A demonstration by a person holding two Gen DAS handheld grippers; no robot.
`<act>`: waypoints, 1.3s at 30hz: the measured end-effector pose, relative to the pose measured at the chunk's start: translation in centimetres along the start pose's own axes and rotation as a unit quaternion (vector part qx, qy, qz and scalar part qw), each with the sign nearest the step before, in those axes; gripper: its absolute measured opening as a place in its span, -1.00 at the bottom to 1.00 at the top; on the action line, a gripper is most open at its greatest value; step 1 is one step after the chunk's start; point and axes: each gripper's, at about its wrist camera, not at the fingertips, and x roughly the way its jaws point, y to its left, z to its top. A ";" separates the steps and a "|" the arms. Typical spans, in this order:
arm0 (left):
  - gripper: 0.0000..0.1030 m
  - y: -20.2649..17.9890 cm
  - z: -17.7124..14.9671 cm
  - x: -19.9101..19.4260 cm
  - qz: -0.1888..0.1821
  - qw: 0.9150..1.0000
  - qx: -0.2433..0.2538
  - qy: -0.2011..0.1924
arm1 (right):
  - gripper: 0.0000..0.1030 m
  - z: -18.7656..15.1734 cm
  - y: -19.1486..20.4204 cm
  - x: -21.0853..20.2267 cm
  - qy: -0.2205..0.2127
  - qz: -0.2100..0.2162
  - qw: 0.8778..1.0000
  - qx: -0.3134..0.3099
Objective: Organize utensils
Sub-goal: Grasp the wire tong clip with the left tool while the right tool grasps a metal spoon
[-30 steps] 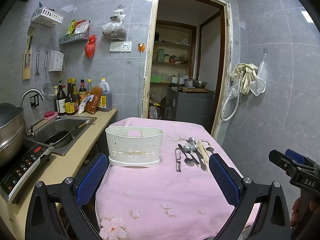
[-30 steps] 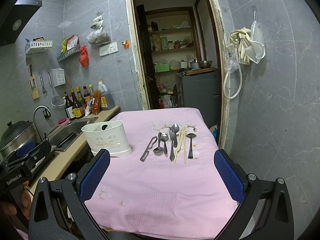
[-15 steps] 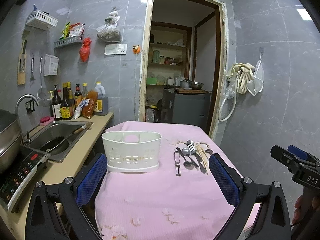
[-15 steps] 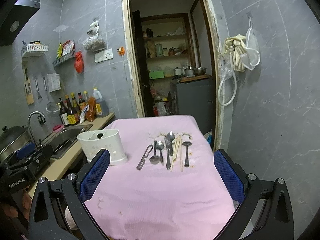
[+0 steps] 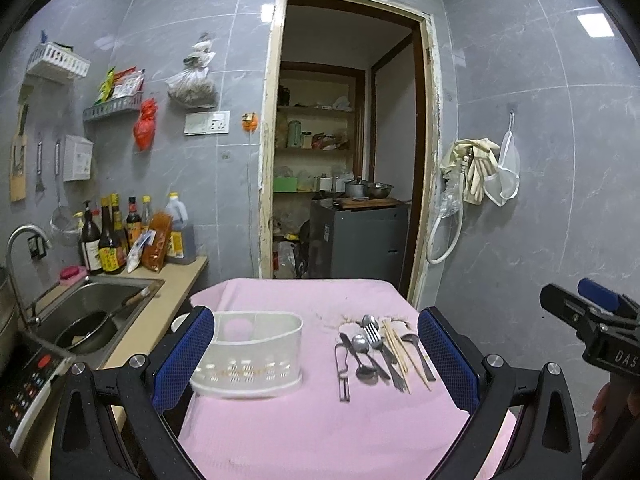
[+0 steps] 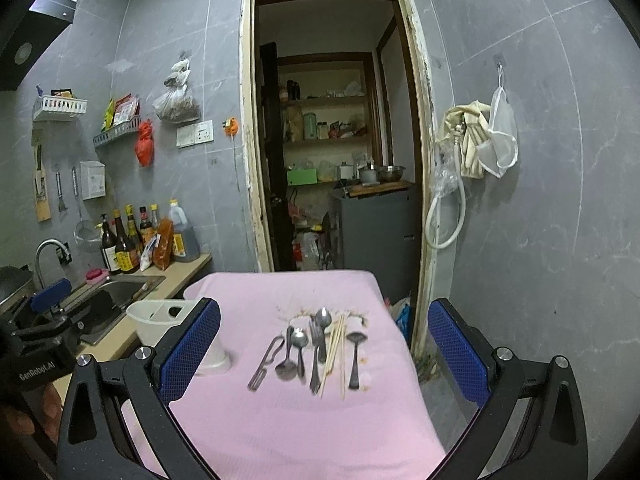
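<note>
Grey-tiled kitchen walls surround a pink tablecloth (image 5: 320, 420) on which we see a white utensil caddy (image 5: 250, 354) standing at its left. To the caddy's right, apart from it, lie a peeler (image 5: 343, 364), spoons (image 6: 294, 354), a fork (image 5: 380, 350) and chopsticks (image 6: 334, 354) in a row. Our left gripper (image 5: 316, 354) and right gripper (image 6: 324, 354) both hover spread wide, holding nothing.

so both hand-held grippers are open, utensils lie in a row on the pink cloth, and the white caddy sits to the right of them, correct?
Not quite. The white caddy sits to the left of the utensils, as the left wrist view shows. The rest holds: left hand-held gripper and right hand-held gripper are open, and the utensils lie in a row on the pink cloth.
</note>
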 end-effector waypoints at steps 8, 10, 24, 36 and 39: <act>0.99 -1.5 1.5 5.5 -0.005 1.000 0.004 -0.007 | 0.98 1.8 -1.7 5.6 0.000 0.000 1.000 -0.011; 0.99 -2.0 1.8 7.2 -0.004 1.000 0.009 -0.008 | 0.98 1.9 -2.2 7.4 0.006 0.001 1.000 -0.013; 0.99 -6.4 1.4 19.5 -0.035 0.997 0.037 0.053 | 0.98 0.4 -7.2 20.9 0.084 0.024 0.996 0.002; 0.83 -8.7 -2.7 27.0 -0.023 0.988 0.022 0.151 | 0.42 -5.7 -9.6 30.6 0.224 0.105 0.968 0.052; 0.64 -8.4 -4.1 28.8 -0.012 0.982 0.009 0.189 | 0.24 -7.8 -9.1 32.6 0.262 0.133 0.954 0.053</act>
